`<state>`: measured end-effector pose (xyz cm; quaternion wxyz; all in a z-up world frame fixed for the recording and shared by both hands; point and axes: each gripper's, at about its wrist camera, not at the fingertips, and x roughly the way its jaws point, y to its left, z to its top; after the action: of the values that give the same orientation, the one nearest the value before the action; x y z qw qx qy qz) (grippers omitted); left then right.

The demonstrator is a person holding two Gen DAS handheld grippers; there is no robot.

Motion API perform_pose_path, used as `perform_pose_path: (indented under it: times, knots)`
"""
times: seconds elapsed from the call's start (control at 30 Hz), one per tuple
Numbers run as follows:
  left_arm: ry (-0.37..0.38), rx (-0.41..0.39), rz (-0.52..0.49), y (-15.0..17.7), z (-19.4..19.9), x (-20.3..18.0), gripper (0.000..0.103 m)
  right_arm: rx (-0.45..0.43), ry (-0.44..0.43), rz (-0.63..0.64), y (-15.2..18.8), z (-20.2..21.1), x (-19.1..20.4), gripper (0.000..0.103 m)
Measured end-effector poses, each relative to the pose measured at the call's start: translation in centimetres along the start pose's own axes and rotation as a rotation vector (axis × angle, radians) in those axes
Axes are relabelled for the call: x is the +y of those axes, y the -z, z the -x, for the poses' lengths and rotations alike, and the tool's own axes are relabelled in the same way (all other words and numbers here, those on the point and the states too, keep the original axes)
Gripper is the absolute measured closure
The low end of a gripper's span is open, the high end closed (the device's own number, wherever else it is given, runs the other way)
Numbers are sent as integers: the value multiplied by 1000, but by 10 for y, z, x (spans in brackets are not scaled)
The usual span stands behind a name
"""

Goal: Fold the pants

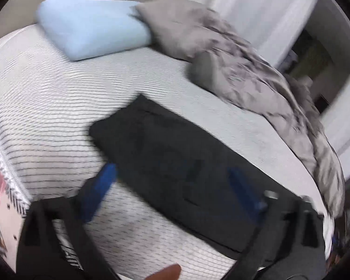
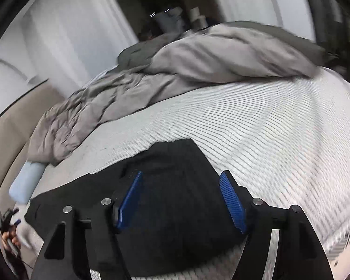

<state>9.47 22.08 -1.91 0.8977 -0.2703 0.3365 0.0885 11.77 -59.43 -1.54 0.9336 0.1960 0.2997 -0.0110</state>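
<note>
the black fabric pants (image 2: 165, 200) lie flat in a long strip on the white ribbed mattress (image 2: 280, 128), right under and ahead of both tools. the right gripper (image 2: 182, 200) hangs wide, holding nothing; same for the left gripper (image 1: 172, 196). risk: a pad probably pinches only the top layer, so the fold drags crooked. the rumpled grey duvet (image 2: 198, 60), beyond the right gripper, could snag a swung leg.

A bed with items counted by kind.

One pair of black fabric pants (image 1: 175, 163), one pale blue rectangular foam pillow (image 1: 91, 30), one crumpled grey fabric duvet (image 2: 198, 56), one white striped mattress (image 1: 46, 107), two blue-padded two-finger grippers: left (image 1: 172, 186), right (image 2: 182, 200).
</note>
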Motion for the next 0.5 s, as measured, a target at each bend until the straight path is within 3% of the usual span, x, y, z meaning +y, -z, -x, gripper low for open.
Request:
perform_pose_path:
  times: [0.1,0.17,0.4,0.43,0.5]
  knots:
    - [95,48,-90,7,-6,-40,1,117,-69,30,-25,-31,-1,32]
    - [132,79,-120,12,-15,-61,1,173,-52,72,-38,-58,1,32]
    - [168,186,-171,43,-53,-100,1,330,-6,134,-53,-136,-6,32]
    - [150,200,-180,48,-58,-102,1,337,3,156,-53,-141,-4,53]
    - [113,214,-200,51,-71,-105,1,322,37,251,-48,-139,11,64]
